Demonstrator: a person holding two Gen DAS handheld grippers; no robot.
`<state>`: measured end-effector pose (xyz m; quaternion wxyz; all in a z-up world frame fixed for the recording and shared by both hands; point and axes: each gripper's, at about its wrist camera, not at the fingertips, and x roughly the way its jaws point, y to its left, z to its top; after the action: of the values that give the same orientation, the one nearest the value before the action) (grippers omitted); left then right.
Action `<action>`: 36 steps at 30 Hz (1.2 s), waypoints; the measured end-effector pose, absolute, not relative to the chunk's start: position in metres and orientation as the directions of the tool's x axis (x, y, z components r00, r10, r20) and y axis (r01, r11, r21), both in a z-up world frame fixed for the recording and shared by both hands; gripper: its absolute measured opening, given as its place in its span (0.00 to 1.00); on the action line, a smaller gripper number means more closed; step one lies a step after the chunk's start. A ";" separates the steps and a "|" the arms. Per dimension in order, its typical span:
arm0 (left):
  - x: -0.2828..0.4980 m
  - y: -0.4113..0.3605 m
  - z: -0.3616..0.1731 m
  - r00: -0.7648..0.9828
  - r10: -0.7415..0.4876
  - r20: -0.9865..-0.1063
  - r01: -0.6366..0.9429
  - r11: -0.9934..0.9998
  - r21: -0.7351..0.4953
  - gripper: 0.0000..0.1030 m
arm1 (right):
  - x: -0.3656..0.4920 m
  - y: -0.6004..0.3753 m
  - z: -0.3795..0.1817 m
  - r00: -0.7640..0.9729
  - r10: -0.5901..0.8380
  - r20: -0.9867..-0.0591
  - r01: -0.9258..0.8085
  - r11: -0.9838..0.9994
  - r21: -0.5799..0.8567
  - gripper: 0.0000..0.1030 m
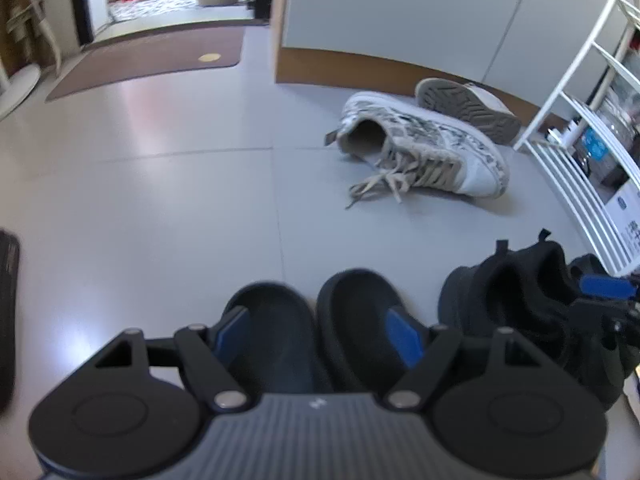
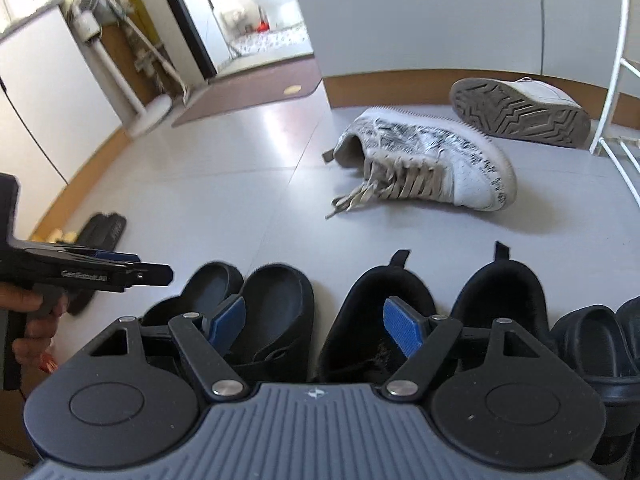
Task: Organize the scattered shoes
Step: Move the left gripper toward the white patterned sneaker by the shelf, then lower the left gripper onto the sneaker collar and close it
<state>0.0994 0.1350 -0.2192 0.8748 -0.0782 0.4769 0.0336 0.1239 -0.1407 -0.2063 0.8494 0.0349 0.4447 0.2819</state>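
Observation:
A row of black shoes lines the near floor: two black slip-ons (image 1: 276,320) (image 2: 276,304), a pair of black sneakers (image 1: 508,300) (image 2: 384,312) and black slippers (image 2: 592,340) at the right. Farther out, a white patterned sneaker (image 1: 424,144) (image 2: 428,160) lies on its side with loose laces. Behind it a second white sneaker (image 1: 468,108) (image 2: 520,108) shows its sole. My left gripper (image 1: 318,334) hovers open over the slip-ons, holding nothing. My right gripper (image 2: 316,324) is open and empty between a slip-on and a sneaker. A hand (image 2: 36,320) holds the left gripper (image 2: 156,272).
A white wire rack (image 1: 580,132) with jars and boxes stands at the right. A grey cabinet with a brown base (image 1: 380,68) backs the white sneakers. A brown doormat (image 1: 152,60) lies before an open doorway. Black sandals (image 2: 104,228) rest by the left wall.

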 end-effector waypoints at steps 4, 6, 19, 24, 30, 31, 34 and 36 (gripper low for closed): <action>0.123 0.122 -0.200 0.560 -0.013 -0.828 -0.139 0.984 -0.109 0.76 | 0.131 -0.165 -0.202 0.495 0.534 -0.686 -0.427 0.837 0.343 0.78; 0.133 0.116 -0.190 0.571 -0.014 -0.821 -0.124 0.987 -0.103 0.76 | 0.134 -0.173 -0.201 0.507 0.538 -0.673 -0.407 0.838 0.363 0.78; 0.196 0.067 -0.146 0.602 -0.028 -0.798 -0.004 0.999 -0.039 0.76 | 0.154 -0.226 -0.193 0.573 0.528 -0.627 -0.335 0.849 0.409 0.77; 0.210 0.056 -0.144 0.612 -0.058 -0.789 0.026 0.998 -0.053 0.76 | 0.159 -0.241 -0.193 0.594 0.505 -0.626 -0.309 0.862 0.402 0.77; 0.219 0.054 -0.160 0.615 -0.086 -0.784 0.018 0.995 -0.095 0.79 | 0.163 -0.256 -0.194 0.624 0.465 -0.628 -0.272 0.883 0.383 0.77; 0.220 0.054 -0.162 0.616 -0.090 -0.783 0.016 0.995 -0.102 0.80 | 0.163 -0.258 -0.195 0.626 0.457 -0.631 -0.266 0.887 0.378 0.77; 0.225 0.053 -0.170 0.617 -0.104 -0.780 0.012 0.992 -0.122 0.80 | 0.163 -0.261 -0.198 0.628 0.439 -0.642 -0.253 0.896 0.365 0.77; 0.228 0.053 -0.175 0.618 -0.113 -0.778 0.010 0.991 -0.136 0.80 | 0.162 -0.263 -0.200 0.626 0.433 -0.648 -0.249 0.899 0.360 0.77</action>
<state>0.2276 0.0528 -0.1752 0.8976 -0.0591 0.4355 -0.0341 0.1618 -0.2629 -0.2001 0.8939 0.1185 0.3879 0.1907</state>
